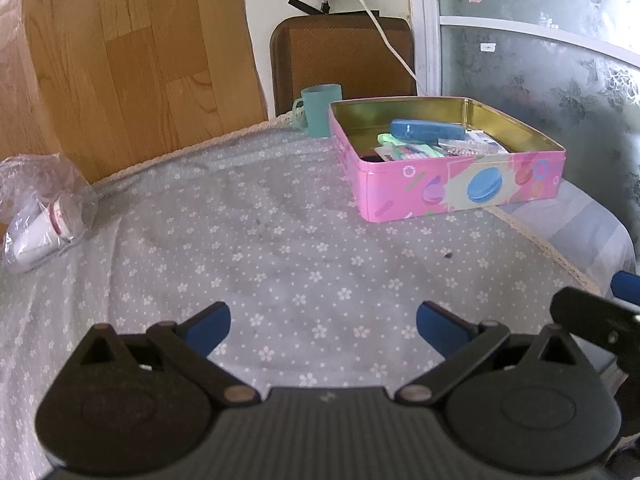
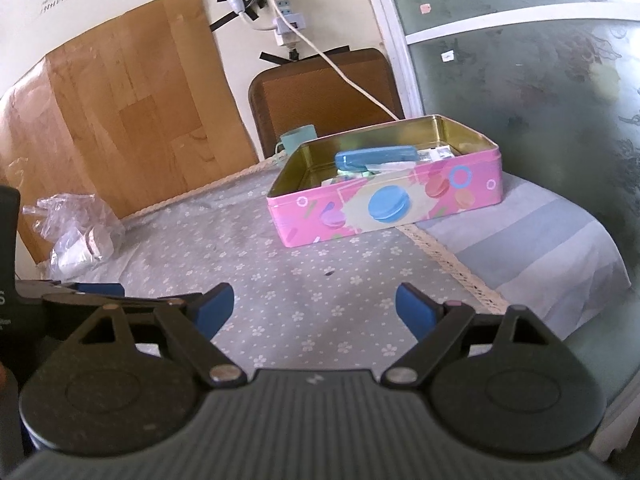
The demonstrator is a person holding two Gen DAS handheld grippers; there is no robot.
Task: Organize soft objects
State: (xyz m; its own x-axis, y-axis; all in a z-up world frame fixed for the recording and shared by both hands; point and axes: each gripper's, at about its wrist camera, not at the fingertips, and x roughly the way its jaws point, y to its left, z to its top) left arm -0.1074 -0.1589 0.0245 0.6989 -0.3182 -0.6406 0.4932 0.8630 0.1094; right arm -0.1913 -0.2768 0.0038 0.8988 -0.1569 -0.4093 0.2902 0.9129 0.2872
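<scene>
An open pink tin box (image 1: pixel 460 188) with macaron prints stands at the far right of the table; it also shows in the right wrist view (image 2: pixel 384 204). Inside lie a blue case (image 1: pixel 426 130) (image 2: pixel 374 157), a light green soft item (image 1: pixel 394 140) and several small packets. My left gripper (image 1: pixel 323 326) is open and empty, low over the flowered tablecloth (image 1: pixel 280 248), well short of the box. My right gripper (image 2: pixel 314 310) is open and empty too, just to the right of the left one, whose fingers (image 2: pixel 100 289) show at the left edge.
A clear plastic bag with white cups (image 1: pixel 44 216) (image 2: pixel 80 236) lies at the far left. A teal mug (image 1: pixel 320 110) (image 2: pixel 298 138) stands behind the box, before a brown chair back (image 1: pixel 344 56). A white cable (image 1: pixel 384 36) hangs from a wall socket. The table edge drops off at the right (image 2: pixel 532 248).
</scene>
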